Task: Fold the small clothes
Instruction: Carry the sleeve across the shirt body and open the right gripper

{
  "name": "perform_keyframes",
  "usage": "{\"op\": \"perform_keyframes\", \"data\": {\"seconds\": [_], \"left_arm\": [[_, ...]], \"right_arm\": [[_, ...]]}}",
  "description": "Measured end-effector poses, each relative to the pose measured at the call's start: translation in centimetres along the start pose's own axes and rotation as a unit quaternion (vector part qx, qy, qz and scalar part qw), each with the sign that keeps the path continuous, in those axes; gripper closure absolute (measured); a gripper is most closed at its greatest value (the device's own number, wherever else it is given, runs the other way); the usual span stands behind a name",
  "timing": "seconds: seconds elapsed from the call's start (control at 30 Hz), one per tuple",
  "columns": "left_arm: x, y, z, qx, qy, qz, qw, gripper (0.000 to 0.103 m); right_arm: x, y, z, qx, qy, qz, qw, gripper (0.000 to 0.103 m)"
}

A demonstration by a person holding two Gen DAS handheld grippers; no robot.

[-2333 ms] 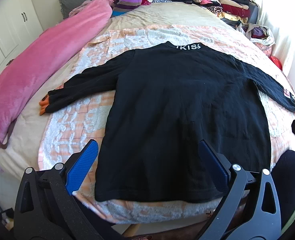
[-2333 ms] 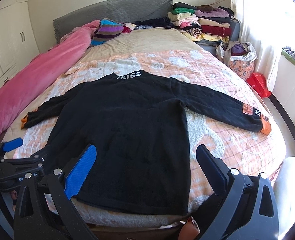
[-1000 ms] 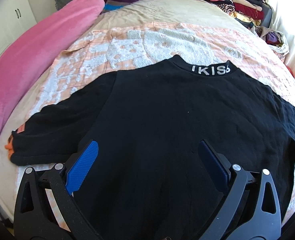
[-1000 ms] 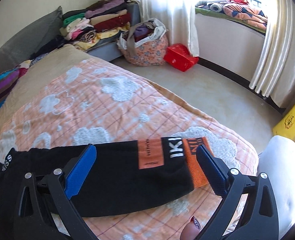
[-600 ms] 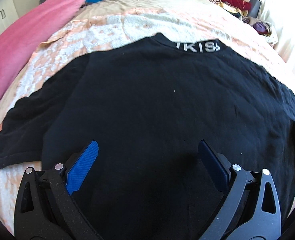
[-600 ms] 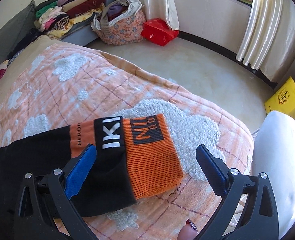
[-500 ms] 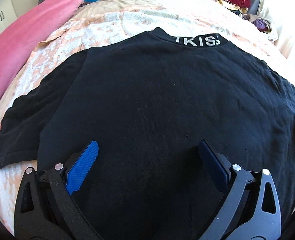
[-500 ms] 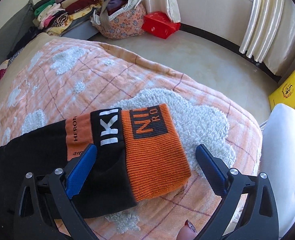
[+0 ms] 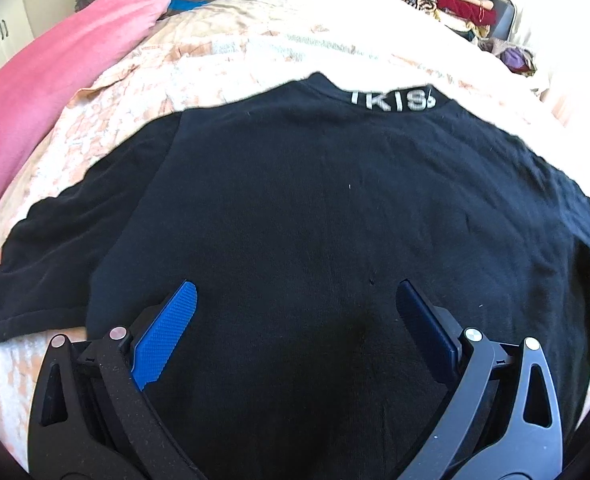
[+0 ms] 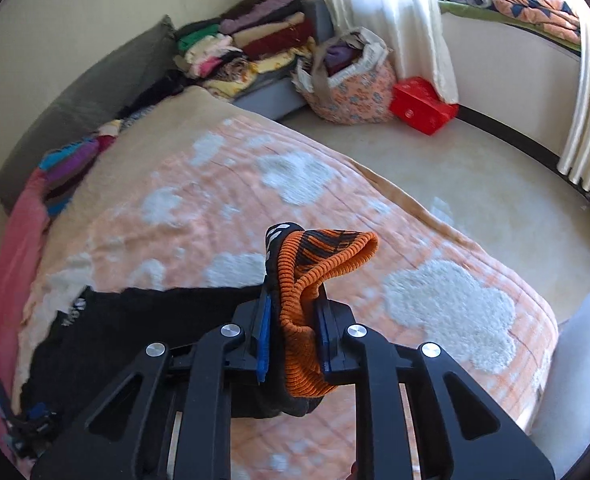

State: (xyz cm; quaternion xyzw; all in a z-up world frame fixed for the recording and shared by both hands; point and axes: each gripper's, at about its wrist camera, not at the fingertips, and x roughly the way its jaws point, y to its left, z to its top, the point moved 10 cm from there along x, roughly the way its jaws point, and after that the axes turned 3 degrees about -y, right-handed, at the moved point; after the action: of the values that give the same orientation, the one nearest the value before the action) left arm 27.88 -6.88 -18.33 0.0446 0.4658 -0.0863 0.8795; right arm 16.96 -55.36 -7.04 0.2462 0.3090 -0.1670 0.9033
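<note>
A black long-sleeved sweater (image 9: 315, 208) with a white-lettered collar (image 9: 393, 100) lies flat on the bed, back up. My left gripper (image 9: 295, 320) is open and empty, low over the sweater's middle. My right gripper (image 10: 293, 320) is shut on the sweater's right sleeve at its orange ribbed cuff (image 10: 323, 264) and holds it lifted off the blanket. The rest of the sweater (image 10: 135, 320) trails to the left in the right wrist view. The left sleeve (image 9: 43, 264) lies stretched out at the left.
The orange and white blanket (image 10: 223, 200) covers the bed. A pink duvet (image 9: 51, 68) runs along the left side. Stacked folded clothes (image 10: 247, 52) sit at the head. A floral bag (image 10: 347, 88) and a red box (image 10: 423, 106) stand on the floor by the curtain.
My right gripper has shut on the orange cuff and lifted it off the blanket. My left gripper has stayed open over the sweater, shifting only slightly.
</note>
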Motion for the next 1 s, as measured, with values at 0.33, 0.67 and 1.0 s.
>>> {"op": "perform_keyframes", "data": {"seconds": [0.33,0.67,1.0], "left_arm": [[-4.2,3.2,2.7,-0.043,-0.038,-0.014,0.9983,0.009],[-5.8,7.3,3.9,-0.076,-0.046,-0.013,0.996,0.009],[-5.3,9.1,3.9,-0.095,-0.037,-0.011,0.9947,0.009]], "right_arm": [[-2.9,20.4,2.4,-0.052,0.004,0.202,0.978,0.086],[1.5,34.3,-6.4,-0.118,0.093,0.262,0.953,0.086],[6.1,39.6,-15.2,-0.18,0.166,0.257,0.935,0.077]]}}
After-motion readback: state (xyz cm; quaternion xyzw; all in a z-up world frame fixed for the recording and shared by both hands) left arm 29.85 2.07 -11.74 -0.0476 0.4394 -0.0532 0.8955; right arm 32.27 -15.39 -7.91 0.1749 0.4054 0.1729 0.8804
